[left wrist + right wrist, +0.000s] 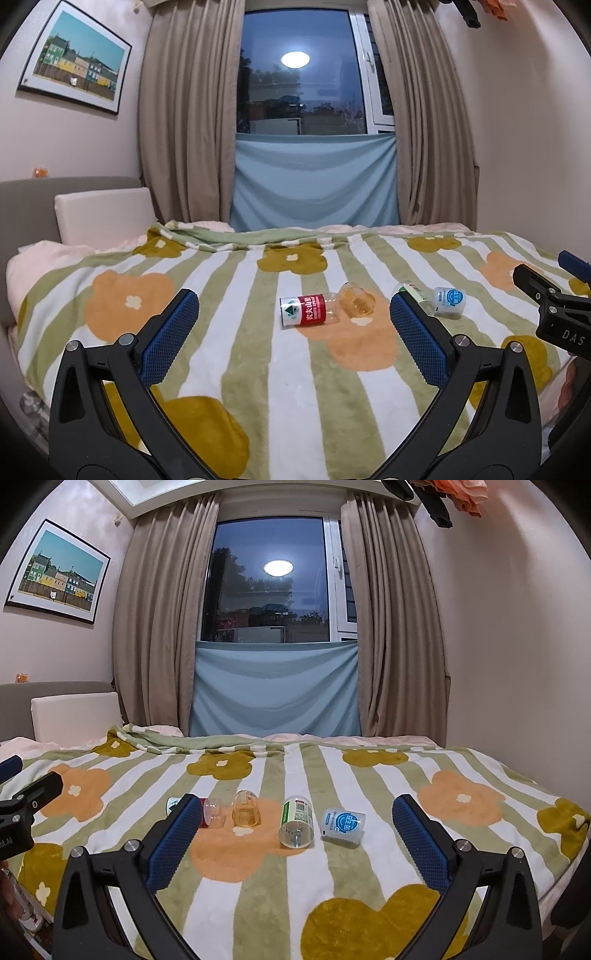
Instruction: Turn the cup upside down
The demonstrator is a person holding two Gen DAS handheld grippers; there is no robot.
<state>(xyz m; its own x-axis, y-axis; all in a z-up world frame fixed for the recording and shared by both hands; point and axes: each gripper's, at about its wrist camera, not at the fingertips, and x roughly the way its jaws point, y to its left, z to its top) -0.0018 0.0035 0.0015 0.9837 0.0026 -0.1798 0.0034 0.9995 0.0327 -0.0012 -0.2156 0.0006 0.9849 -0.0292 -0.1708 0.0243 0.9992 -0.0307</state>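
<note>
The left tool (293,308) fills the bottom of its view, its blue-padded black fingers (170,336) spread wide with nothing between them, above a bed covered by a green-and-white striped blanket with orange and mustard flowers (258,369). The right tool (297,814) is likewise wide open and holds nothing.

Four small items lie in a row at the centre of the blanket. In the right view, from left to right: a clear plastic bottle piece with a red label (212,812), partly hidden behind the left finger; a small amber see-through cup (246,808), lying on its side; a clear bottle piece with a green label (296,821); and a white container with a blue round label (343,825).

In the upper half of the frame are beige curtains (159,620), a dark window (269,579) and a light blue cloth (275,690).
</note>
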